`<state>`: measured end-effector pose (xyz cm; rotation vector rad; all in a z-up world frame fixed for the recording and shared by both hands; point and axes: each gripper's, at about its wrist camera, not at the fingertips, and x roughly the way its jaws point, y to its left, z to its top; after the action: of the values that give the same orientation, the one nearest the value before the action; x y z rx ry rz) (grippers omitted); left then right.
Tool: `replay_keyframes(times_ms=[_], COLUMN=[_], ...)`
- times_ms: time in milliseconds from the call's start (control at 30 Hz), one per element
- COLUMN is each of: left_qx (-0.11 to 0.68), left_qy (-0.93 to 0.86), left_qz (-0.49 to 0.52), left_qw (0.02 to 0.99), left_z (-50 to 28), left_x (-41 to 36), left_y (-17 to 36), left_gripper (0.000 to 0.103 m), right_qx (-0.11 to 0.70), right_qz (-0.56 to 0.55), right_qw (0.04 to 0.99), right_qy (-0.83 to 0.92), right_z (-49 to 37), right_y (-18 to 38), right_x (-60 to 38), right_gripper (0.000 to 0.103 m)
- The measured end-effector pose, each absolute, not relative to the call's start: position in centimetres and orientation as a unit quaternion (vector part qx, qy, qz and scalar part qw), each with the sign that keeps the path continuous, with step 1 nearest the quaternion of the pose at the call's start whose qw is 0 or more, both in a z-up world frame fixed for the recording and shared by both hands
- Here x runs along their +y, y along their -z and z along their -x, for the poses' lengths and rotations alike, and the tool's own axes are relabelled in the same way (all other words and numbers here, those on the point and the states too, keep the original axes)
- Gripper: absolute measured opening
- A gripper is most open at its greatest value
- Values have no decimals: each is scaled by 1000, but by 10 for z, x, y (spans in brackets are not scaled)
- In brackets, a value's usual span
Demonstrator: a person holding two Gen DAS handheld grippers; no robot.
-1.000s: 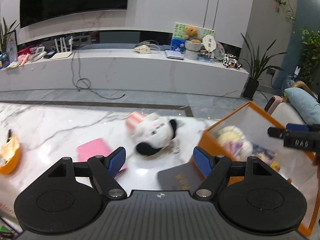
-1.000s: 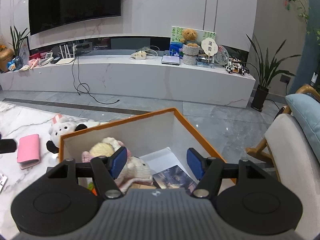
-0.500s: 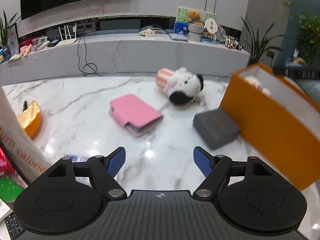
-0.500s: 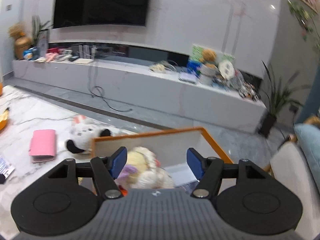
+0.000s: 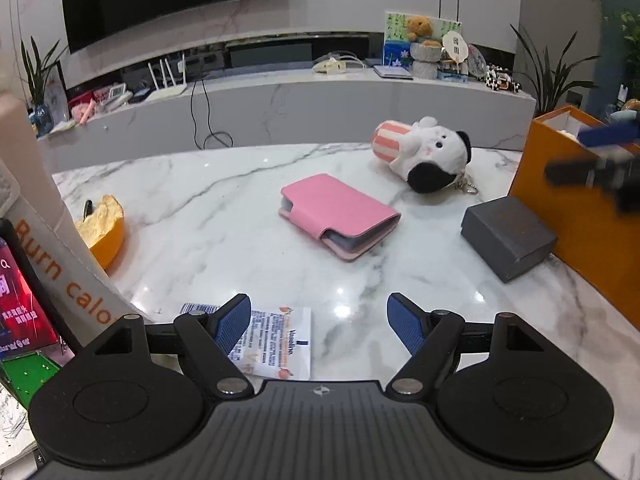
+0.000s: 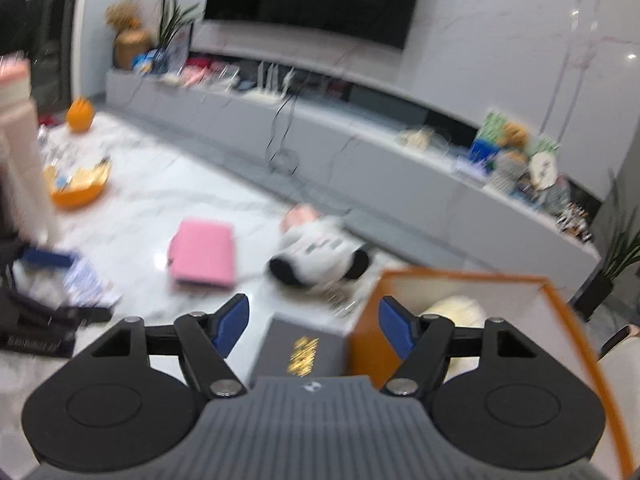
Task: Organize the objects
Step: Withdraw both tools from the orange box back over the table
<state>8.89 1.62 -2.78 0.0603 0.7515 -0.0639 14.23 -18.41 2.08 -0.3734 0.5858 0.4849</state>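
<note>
We see our left gripper (image 5: 319,330) with its blue fingers spread apart and nothing between them, held low over the near edge of the white marble tabletop (image 5: 224,216), just above a printed Vaseline sachet (image 5: 276,342) that lies flat there. Toward the middle of the tabletop lies a pink wallet (image 5: 340,214), closed and flat. Beyond it, near the far edge, a white plush toy (image 5: 426,154) with black ears and a striped pink end lies on its side, a small keychain trailing from it. A dark grey box (image 5: 506,236) sits near the right edge, just beside the wall of an orange box (image 5: 576,216) that stands at that edge; we cannot tell whether the two touch. At the left edge we see an orange bowl (image 5: 104,228) holding something yellow, and a tall white carton (image 5: 52,240) with orange lettering leaning in front of it. Our right gripper (image 6: 313,326) is likewise released, fingers wide and gripping nothing, poised over the dark grey box and the near corner of the orange box, inside which a pale plush shape (image 6: 456,310) shows. The right wrist view is blurred, so finer detail there escapes us. From the left wrist view, the right gripper appears as a blurred dark form above the orange box.
</note>
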Motion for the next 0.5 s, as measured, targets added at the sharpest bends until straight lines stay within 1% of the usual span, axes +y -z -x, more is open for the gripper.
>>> replay_keyframes(times_ms=[133, 267, 400, 500], left_qx=[366, 375, 383, 367], left_qy=[45, 70, 89, 81], left_qz=[-13, -3, -4, -34], left_qw=[929, 924, 920, 926], left_z=[-84, -74, -69, -69], left_x=[26, 26, 21, 18], left_y=[30, 33, 32, 34], left_gripper=[89, 89, 89, 89], right_qx=[312, 317, 317, 315], right_qz=[197, 224, 221, 219], right_qw=[899, 891, 889, 890], right_qy=[-236, -236, -247, -245], right_z=[-139, -134, -139, -144], right_y=[9, 33, 33, 32], right_x=[-163, -150, -142, -134], right_gripper=[73, 73, 74, 74])
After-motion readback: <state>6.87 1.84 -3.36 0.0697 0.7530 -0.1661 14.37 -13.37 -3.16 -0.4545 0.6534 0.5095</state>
